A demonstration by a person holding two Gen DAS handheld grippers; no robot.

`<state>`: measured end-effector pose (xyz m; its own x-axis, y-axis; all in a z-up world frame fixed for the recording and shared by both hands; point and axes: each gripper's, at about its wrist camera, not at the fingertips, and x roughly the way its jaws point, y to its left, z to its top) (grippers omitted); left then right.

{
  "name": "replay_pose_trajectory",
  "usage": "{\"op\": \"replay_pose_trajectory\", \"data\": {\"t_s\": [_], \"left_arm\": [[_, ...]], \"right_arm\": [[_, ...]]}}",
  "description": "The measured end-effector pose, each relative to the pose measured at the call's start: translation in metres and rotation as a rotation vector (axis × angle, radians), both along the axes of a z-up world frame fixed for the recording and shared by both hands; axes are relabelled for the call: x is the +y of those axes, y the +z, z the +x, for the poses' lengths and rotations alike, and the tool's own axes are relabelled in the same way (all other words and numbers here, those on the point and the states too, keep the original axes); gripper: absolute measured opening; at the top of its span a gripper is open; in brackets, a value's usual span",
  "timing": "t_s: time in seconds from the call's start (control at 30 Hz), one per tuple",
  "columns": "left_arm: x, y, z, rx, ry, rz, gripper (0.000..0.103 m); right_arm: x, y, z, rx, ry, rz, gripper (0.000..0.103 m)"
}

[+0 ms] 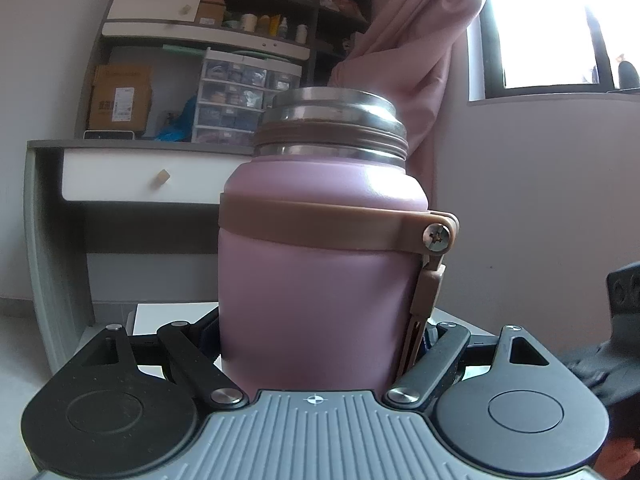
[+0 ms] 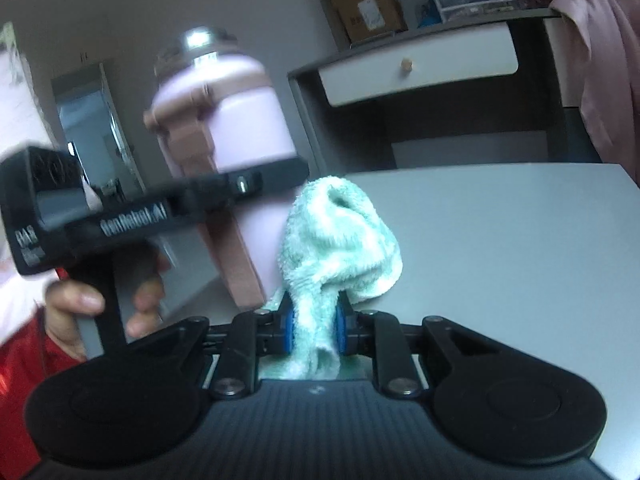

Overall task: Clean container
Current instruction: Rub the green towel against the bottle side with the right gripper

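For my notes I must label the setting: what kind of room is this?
Probably a bedroom or study at home: a desk with a white drawer, shelves crowded with small bottles and boxes, and a pink curtain beside a bright window.

The container (image 2: 224,128) stands left of the cloth (image 2: 340,240), above the table (image 2: 520,260).

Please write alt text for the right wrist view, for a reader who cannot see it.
The right gripper pinches a mint-green terry cloth between its blue pads, close beside a pink insulated bottle. The left gripper, held by a hand, clamps the bottle, lid off, above a grey table; the bottle looks blurred.
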<state>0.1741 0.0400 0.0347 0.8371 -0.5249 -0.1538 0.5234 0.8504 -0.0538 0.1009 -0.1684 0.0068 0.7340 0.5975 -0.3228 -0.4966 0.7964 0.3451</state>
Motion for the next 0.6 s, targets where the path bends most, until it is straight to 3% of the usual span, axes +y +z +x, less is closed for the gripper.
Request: {"op": "replay_pose_trajectory", "data": {"t_s": [0.23, 0.6], "left_arm": [[-0.002, -0.003, 0.000, 0.001, 0.001, -0.002, 0.084], [-0.003, -0.003, -0.002, 0.001, 0.002, -0.002, 0.084]], "right_arm": [[-0.018, 0.021, -0.007, -0.072, -0.002, 0.145, 0.020], [-0.006, 0.002, 0.001, -0.038, 0.002, 0.140, 0.019]]}}
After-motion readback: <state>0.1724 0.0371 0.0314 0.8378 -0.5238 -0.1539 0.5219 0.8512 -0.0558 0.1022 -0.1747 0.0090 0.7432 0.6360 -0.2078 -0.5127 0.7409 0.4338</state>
